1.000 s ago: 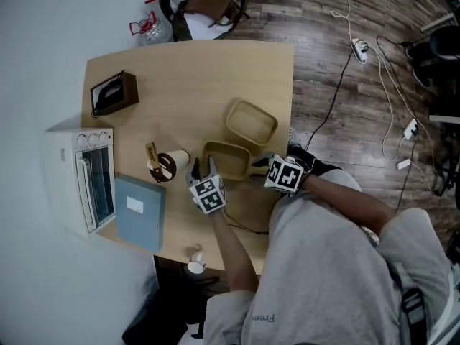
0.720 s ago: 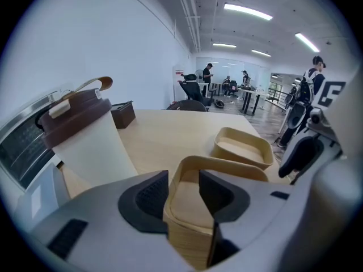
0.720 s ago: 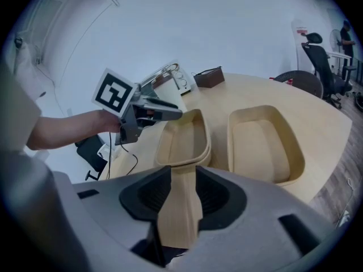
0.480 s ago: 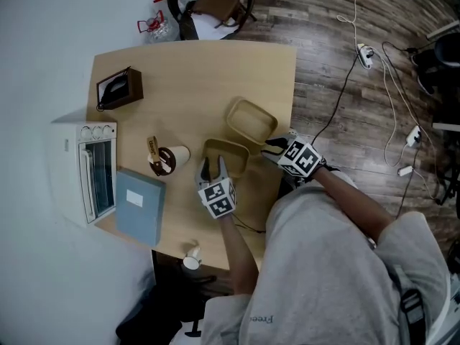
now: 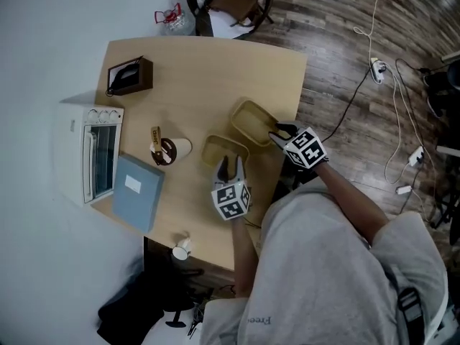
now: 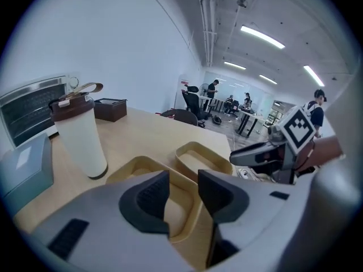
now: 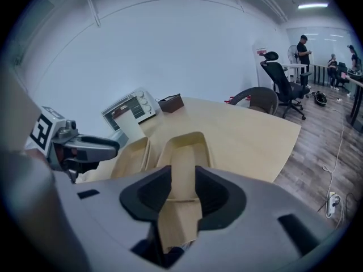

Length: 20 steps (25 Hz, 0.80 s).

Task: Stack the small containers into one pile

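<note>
Two shallow tan containers lie side by side on the wooden table [image 5: 201, 70]. Jaws closing, my left gripper [image 5: 230, 169] straddles the near rim of the nearer container [image 5: 221, 152]; in the left gripper view that rim [image 6: 184, 180] shows in the gap between the pads without visibly touching them. My right gripper [image 5: 280, 131] is at the right end of the farther container [image 5: 251, 121]. Its jaws are closing too, and the farther container's tan wall [image 7: 182, 174] fills the gap between them. Both containers rest flat, apart from each other.
A white tumbler with a brown lid [image 5: 172, 149] stands just left of the nearer container. Further left are a blue box [image 5: 135, 192] and a white toaster oven [image 5: 93, 153]. A dark box [image 5: 129, 76] sits at the back. The table's right edge runs close to my right gripper.
My right gripper has left the nearer container's right end and gone up to the farther container. The left gripper has stayed at the nearer container's rim.
</note>
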Available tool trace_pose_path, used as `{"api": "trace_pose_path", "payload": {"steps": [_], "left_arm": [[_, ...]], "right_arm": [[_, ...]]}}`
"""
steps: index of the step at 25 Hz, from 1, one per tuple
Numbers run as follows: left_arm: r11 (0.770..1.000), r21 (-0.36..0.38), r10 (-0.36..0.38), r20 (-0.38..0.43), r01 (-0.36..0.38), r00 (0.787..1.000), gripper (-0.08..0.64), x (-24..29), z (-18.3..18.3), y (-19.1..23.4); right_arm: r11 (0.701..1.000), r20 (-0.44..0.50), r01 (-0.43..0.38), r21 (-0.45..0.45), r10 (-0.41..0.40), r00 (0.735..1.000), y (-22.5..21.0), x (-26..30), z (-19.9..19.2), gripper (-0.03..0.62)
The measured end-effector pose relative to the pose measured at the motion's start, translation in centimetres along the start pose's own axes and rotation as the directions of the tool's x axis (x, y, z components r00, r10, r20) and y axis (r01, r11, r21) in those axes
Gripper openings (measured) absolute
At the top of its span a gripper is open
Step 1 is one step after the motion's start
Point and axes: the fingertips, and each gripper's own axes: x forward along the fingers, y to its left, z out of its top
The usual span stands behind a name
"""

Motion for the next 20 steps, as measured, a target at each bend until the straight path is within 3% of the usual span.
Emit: {"api": "trace_pose_path", "payload": {"steps": [5,13,20], "left_arm": [[0.997,-0.036,-0.067,-0.008,0.066,0.998,0.149,0.2,-0.5,-4.3],[0.995,0.009,-0.100,-0.101,0.102,0.990,0.147,2.7,-3.2,-10.3],[0.998,-0.043,0.045,-0.103,-0.050,0.994,0.155,6.0,-4.3,-9.9]], "right_arm": [[1.000,-0.007,0.007,-0.021,-0.007,1.000,-1.5,0.4,0.3,0.132],[0.994,-0.054,-0.048,-0.096,0.043,0.998,-3.2,1.5,1.0,0.132],[0.984,-0.095,-0.125,-0.127,0.113,0.989,-4.1,2.9,1.0,0.132]]}}
